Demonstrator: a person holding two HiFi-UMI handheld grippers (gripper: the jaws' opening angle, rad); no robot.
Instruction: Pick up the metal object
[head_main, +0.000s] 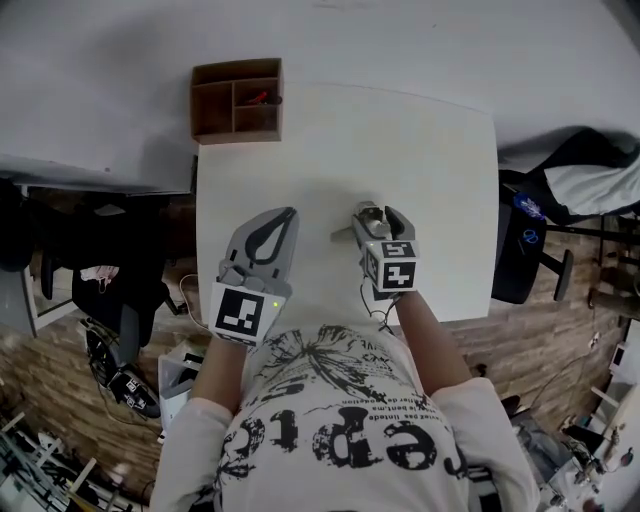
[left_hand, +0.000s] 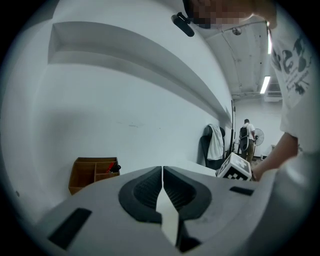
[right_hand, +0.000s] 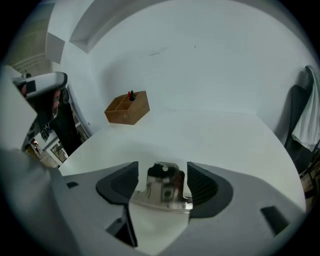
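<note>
The metal object (right_hand: 165, 189) is a shiny bracket-like piece with a small hole near its top. It stands between the jaws of my right gripper (right_hand: 163, 170), and a narrow gap shows on each side, so the pads do not press on it. In the head view the right gripper (head_main: 378, 212) is low over the white table (head_main: 440, 150), and the metal object (head_main: 364, 214) peeks out at its tips. My left gripper (head_main: 287, 212) lies beside it to the left. Its jaws meet at the left gripper's tip (left_hand: 162, 172) with nothing between them.
A brown wooden compartment box (head_main: 237, 100) with a small red item stands at the table's far left corner; the box (right_hand: 127, 107) lies well ahead of both grippers. A dark chair (head_main: 520, 250) stands off the right edge, and clutter sits on the floor at the left.
</note>
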